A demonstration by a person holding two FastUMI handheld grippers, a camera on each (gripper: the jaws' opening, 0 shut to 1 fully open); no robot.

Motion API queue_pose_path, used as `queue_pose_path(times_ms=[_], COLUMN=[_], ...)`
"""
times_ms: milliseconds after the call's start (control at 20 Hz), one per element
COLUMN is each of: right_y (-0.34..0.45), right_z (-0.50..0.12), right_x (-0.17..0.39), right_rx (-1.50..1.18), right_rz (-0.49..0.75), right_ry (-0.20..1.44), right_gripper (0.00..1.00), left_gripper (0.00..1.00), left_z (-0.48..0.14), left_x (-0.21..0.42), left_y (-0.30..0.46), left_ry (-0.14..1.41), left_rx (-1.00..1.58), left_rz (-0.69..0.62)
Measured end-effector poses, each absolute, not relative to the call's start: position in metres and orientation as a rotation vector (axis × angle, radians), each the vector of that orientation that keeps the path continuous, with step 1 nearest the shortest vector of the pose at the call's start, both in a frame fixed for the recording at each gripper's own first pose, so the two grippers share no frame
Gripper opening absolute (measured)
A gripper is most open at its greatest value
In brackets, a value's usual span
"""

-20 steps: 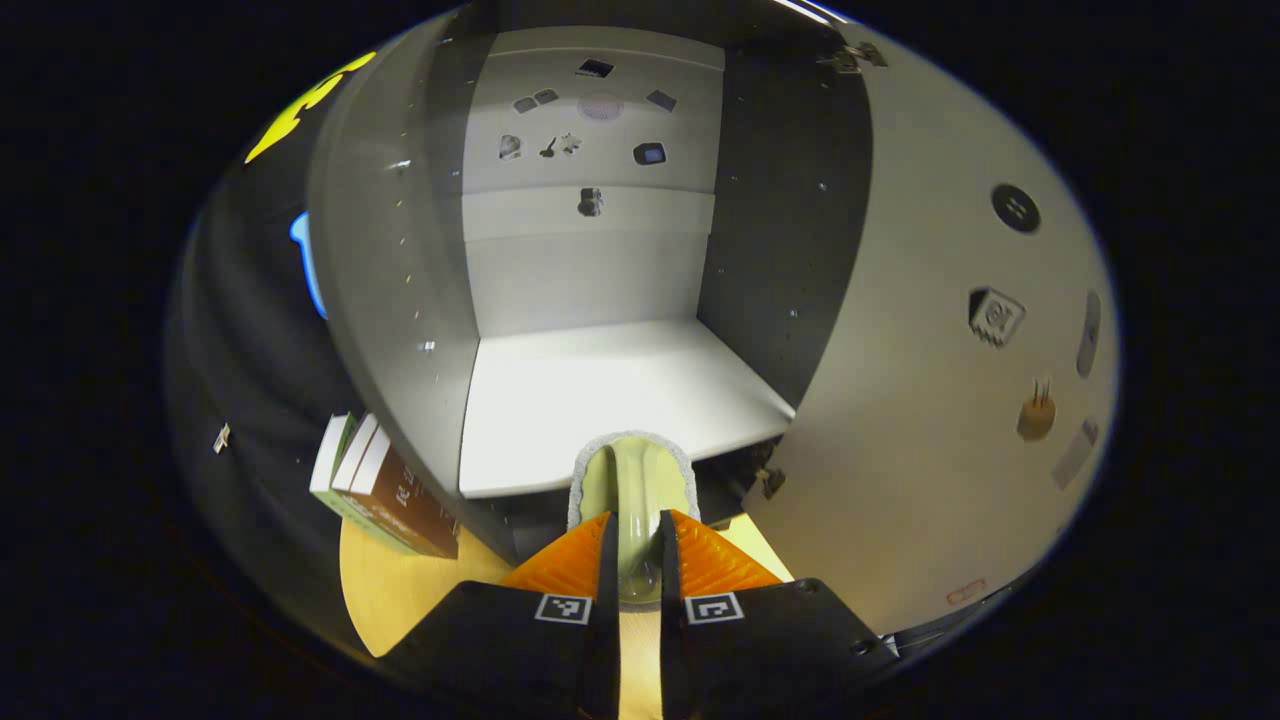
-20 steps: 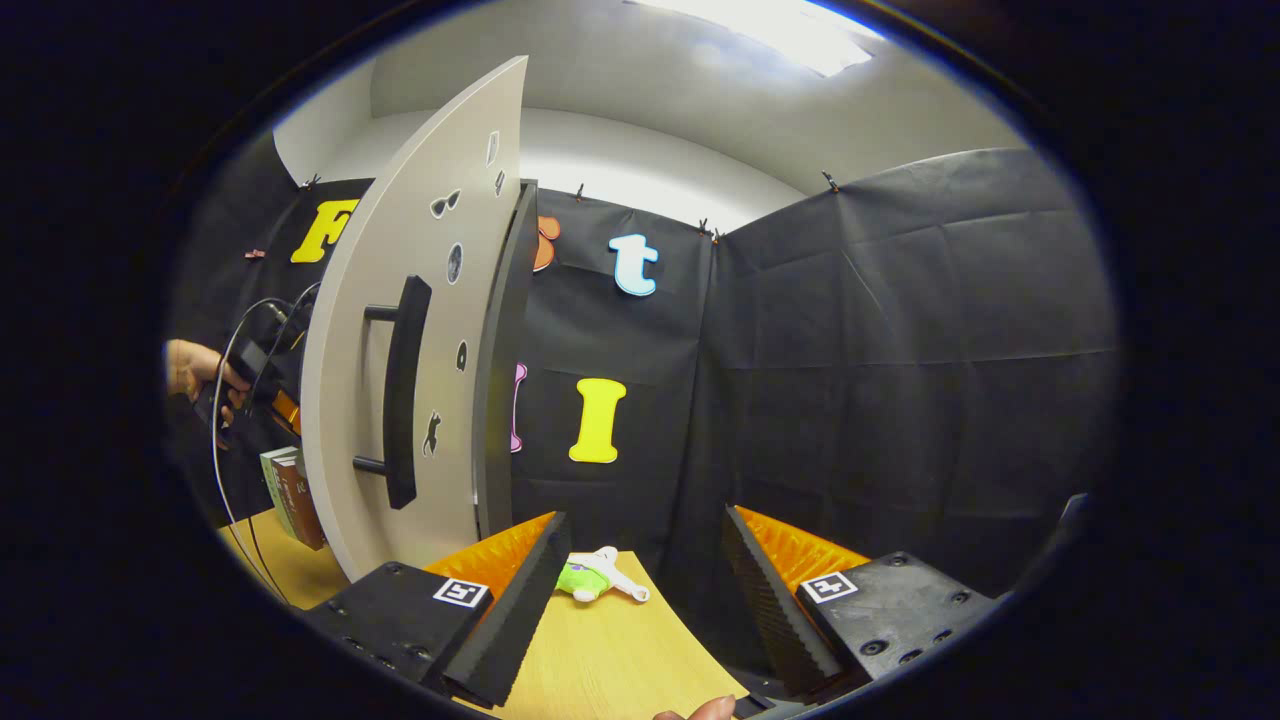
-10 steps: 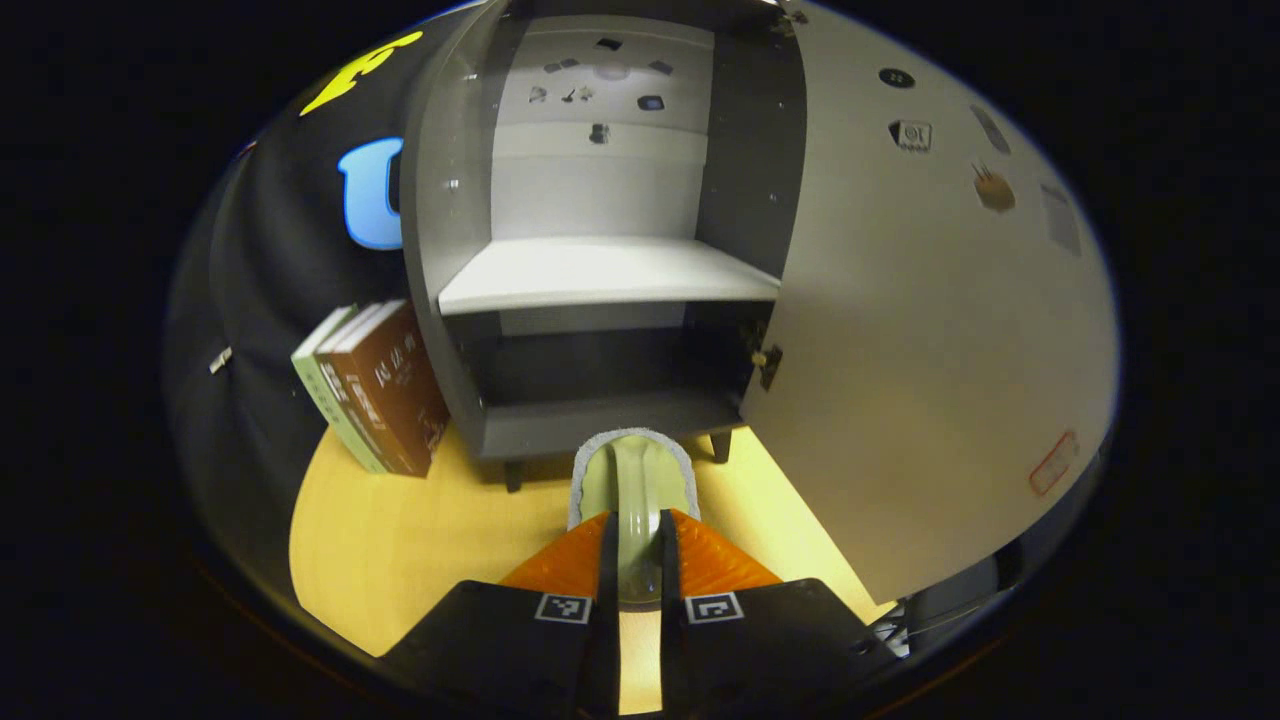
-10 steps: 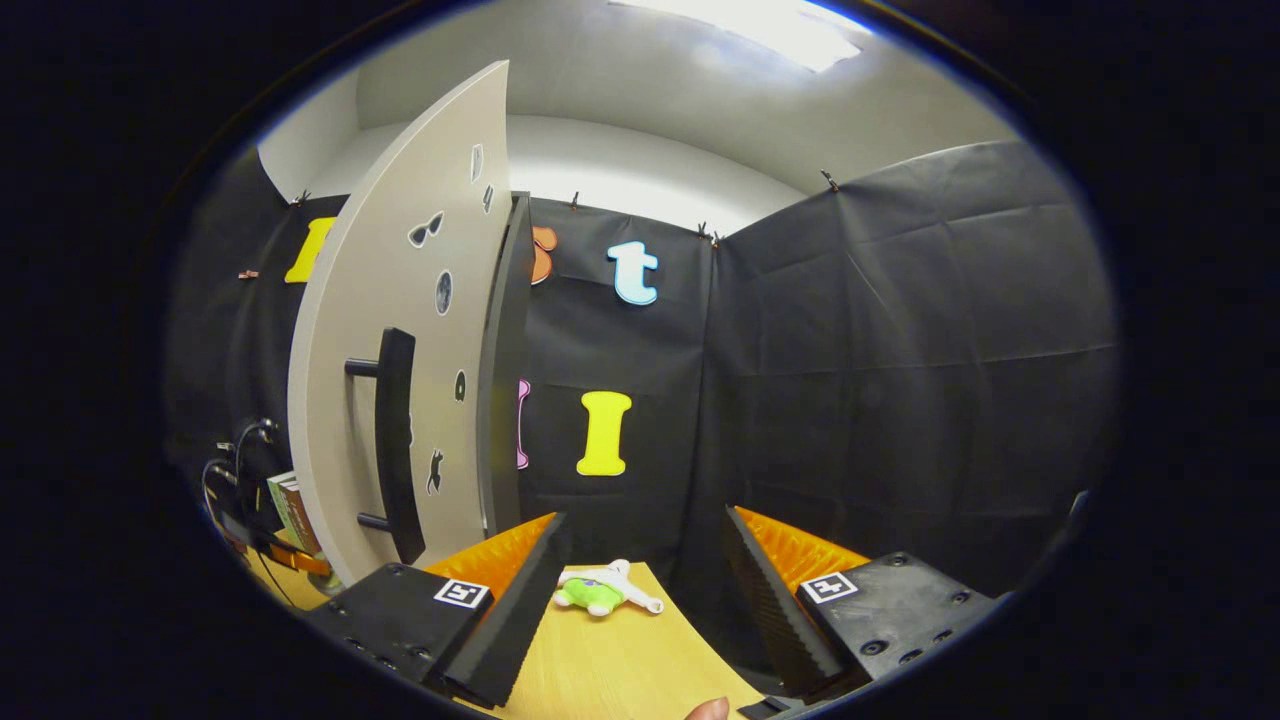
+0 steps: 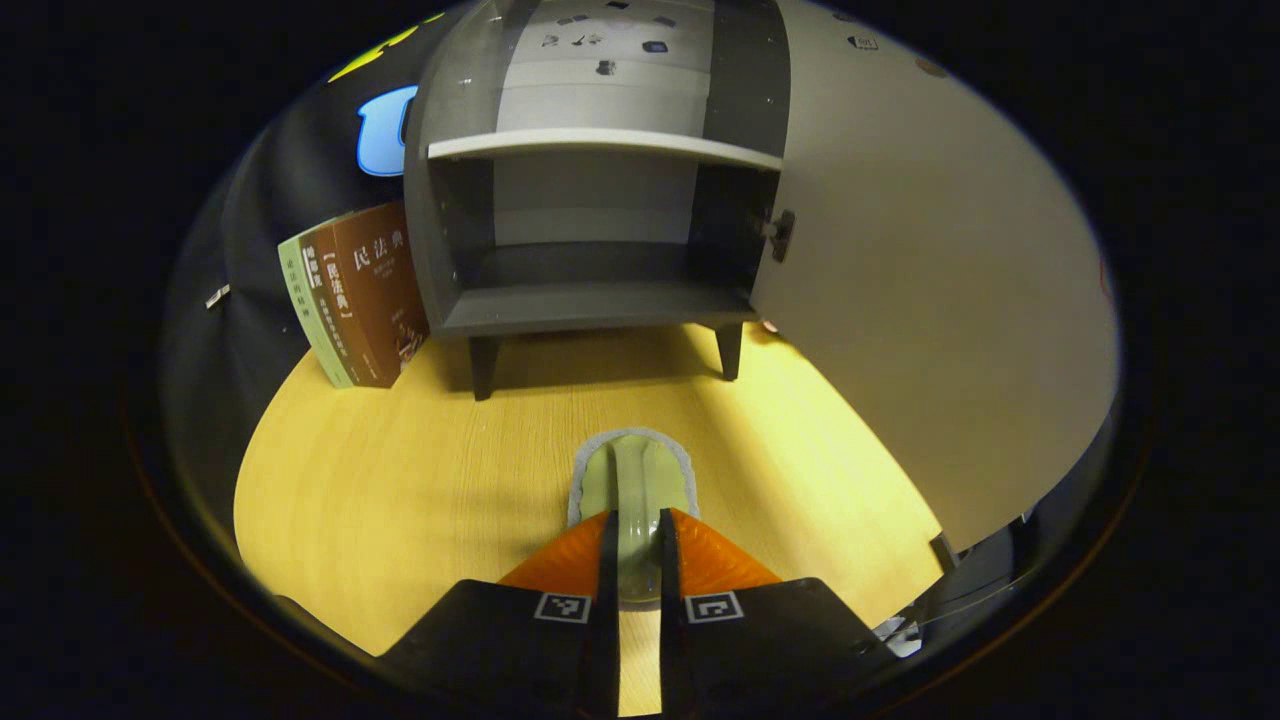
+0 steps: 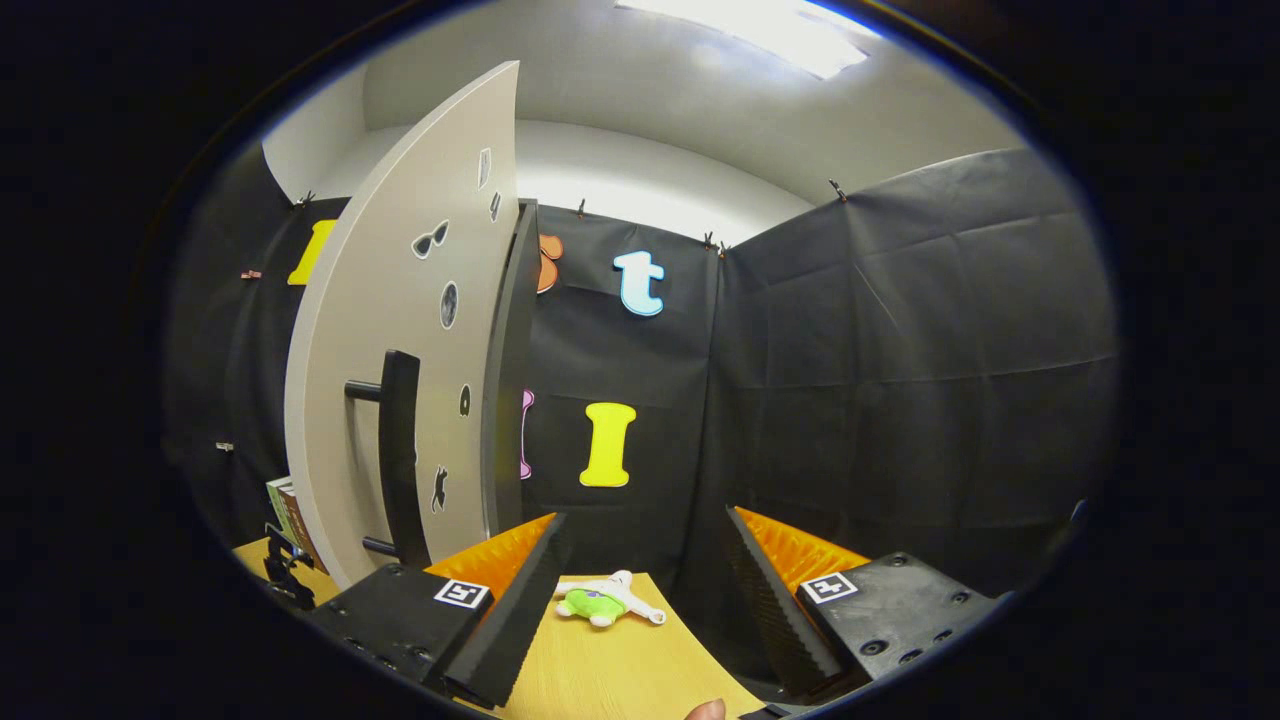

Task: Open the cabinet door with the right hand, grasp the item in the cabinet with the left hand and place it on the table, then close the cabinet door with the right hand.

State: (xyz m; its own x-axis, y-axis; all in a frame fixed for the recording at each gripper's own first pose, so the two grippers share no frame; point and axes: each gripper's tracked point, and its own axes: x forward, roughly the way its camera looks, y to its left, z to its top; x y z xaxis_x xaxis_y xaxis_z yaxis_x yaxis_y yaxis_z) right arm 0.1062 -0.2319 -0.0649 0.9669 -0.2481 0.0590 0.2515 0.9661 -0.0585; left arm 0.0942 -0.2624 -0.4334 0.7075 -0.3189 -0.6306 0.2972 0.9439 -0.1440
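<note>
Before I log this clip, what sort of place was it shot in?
Most likely a staged recording booth, not a real home: black cloth walls enclose a wooden table that bears a small grey cabinet with its door open and leaning books.

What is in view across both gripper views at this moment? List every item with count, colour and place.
cabinet: one, dark grey with a pale shelf, standing on legs at the back of the table
cabinet door: one, pale grey, swung open on the cabinet's right side
door handle: one, black bar, on the door's outer face in the right gripper view
books: a few, brown and green, leaning left of the cabinet
green item: one, pale green with a grey edge, held over the table
plush toy: one, green and white, lying on the table
table: one, light wood
left gripper: shut on the green item
right gripper: open, holding nothing
</note>
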Motion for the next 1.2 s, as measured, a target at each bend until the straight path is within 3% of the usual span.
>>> queue_pose_path(times_ms=[400, 600, 650, 700, 950, 1200], right_y=[-0.238, -0.237, -0.237, -0.237, -0.239, -0.236], right_z=[-0.07, -0.071, -0.071, -0.072, -0.07, -0.067], right_x=[0.104, 0.103, 0.103, 0.103, 0.104, 0.105], right_rx=[-0.076, -0.096, -0.097, -0.096, -0.067, -0.042], right_rz=[-0.261, -0.258, -0.256, -0.255, -0.254, -0.229], right_ry=[-0.034, -0.033, -0.032, -0.031, -0.039, -0.037], right_gripper=[0.97, 0.97, 1.0, 0.97, 0.97, 0.97], left_gripper=[0.2, 0.25, 0.29, 0.34, 0.97, 0.97], left_z=[-0.493, -0.498, -0.495, -0.491, -0.47, -0.393], left_x=[0.085, 0.081, 0.082, 0.082, 0.079, 0.081], left_y=[-0.264, -0.262, -0.261, -0.261, -0.262, -0.254], left_ry=[0.757, 0.763, 0.753, 0.737, 0.688, 0.561], left_rx=[-0.007, 0.006, 0.015, 0.03, 0.087, 0.071], left_rz=[-0.327, -0.329, -0.332, -0.338, -0.368, -0.355])
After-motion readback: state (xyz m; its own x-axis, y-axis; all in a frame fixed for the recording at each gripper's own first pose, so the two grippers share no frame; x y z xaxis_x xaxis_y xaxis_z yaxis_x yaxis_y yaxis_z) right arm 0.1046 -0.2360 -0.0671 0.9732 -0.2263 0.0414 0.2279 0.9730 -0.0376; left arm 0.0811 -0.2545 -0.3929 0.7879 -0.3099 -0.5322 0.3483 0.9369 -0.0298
